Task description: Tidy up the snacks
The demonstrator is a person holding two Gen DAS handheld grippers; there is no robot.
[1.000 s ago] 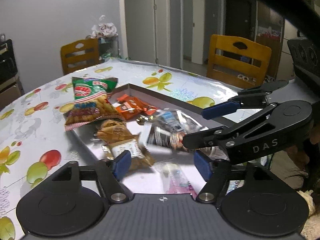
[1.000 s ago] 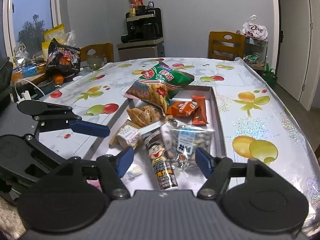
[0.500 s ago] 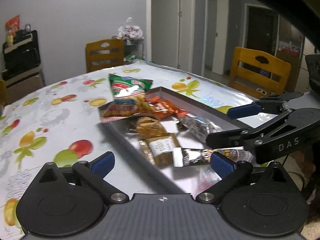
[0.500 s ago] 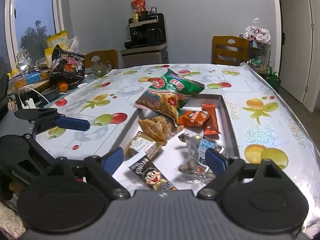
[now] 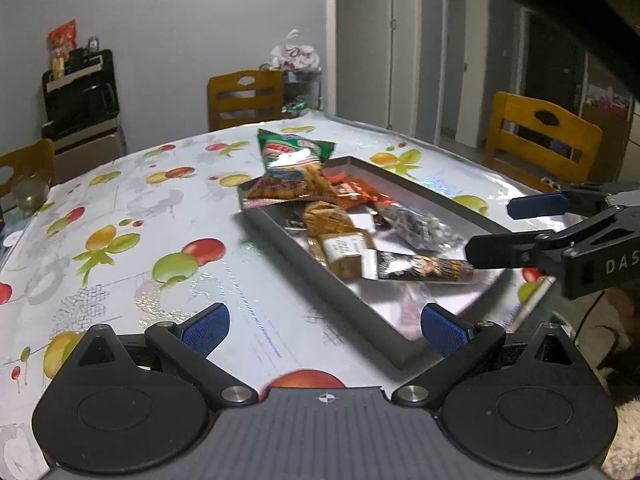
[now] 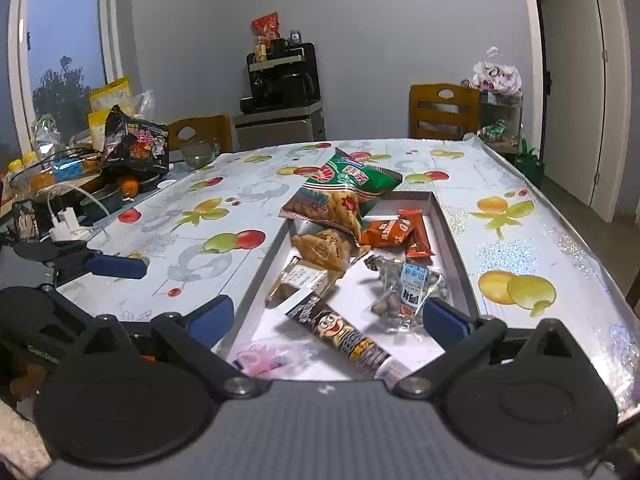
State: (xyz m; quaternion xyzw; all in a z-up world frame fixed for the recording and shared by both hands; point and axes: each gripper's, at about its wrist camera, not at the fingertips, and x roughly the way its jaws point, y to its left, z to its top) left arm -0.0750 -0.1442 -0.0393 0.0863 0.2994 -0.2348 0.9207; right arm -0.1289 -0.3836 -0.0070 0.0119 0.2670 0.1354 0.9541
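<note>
The left gripper (image 5: 324, 326) has its ribbed blue fingers (image 5: 206, 326) spread wide over the glossy fruit-print counter (image 5: 120, 248), holding nothing. Right of it, a shallow rectangular grey tray (image 6: 256, 280) by the counter's near edge holds crinkly snack packets (image 6: 344, 200). The right gripper (image 6: 328, 316) is opening over the tray's near end, and nothing is gripped.
</note>
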